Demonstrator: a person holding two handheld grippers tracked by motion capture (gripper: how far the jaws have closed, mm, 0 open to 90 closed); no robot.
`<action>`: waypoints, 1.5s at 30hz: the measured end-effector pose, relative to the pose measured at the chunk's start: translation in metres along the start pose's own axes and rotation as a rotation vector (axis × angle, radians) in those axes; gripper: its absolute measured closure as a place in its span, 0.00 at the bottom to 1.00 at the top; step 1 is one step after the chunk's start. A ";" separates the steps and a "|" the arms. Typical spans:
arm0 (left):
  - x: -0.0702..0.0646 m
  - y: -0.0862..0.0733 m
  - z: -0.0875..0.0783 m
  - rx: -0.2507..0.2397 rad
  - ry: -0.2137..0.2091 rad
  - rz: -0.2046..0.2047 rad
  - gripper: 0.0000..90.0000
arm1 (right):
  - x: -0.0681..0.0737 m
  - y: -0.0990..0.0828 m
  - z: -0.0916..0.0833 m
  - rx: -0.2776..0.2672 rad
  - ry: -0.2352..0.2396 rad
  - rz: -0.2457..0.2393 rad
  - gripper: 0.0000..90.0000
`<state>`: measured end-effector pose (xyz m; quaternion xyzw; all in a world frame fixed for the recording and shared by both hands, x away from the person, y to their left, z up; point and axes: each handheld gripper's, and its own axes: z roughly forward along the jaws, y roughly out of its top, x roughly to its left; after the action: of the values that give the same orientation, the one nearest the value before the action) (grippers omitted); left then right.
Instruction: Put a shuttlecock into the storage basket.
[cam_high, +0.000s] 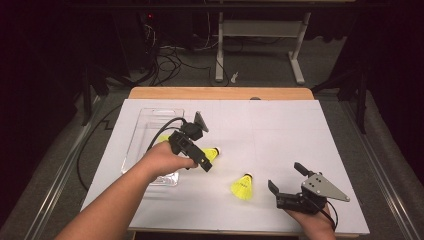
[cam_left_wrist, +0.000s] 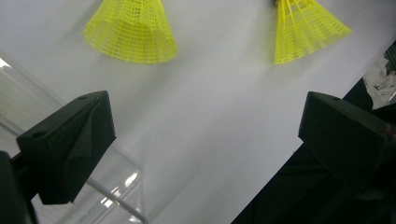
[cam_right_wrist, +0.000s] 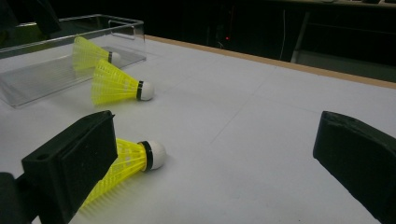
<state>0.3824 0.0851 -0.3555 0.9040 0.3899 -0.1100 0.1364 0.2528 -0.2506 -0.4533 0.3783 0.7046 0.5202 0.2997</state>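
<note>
Shuttlecocks, three of them, yellow-skirted with white cork heads: the nearest one lies on the white tabletop with open surface all round it, its head aimed at the far edge, skirt toward the person. A second lies just beside the left gripper, its axis running across the table. The third lies inside the clear plastic tray at the table's left, plain to see in the right gripper view, head pointing right there. Left gripper's jaws stand wide apart, holding nothing, over the tray's near corner; its own view catches two skirts from above. Right gripper hangs at the near right edge, jaws spread, empty, lots of bare table beyond.
</note>
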 end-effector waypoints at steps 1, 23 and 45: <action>0.000 0.001 0.001 -0.002 -0.001 -0.002 0.06 | 0.000 0.000 0.000 -0.001 0.000 0.000 0.00; 0.013 0.014 0.020 -0.002 -0.007 -0.043 0.21 | -0.001 0.001 0.000 -0.009 0.000 0.011 0.00; 0.026 0.025 0.045 0.016 0.004 -0.100 0.48 | 0.000 0.001 -0.002 -0.011 0.003 0.007 0.00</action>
<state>0.4140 0.0717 -0.4014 0.8847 0.4341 -0.1178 0.1225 0.2518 -0.2514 -0.4521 0.3780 0.7009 0.5259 0.2990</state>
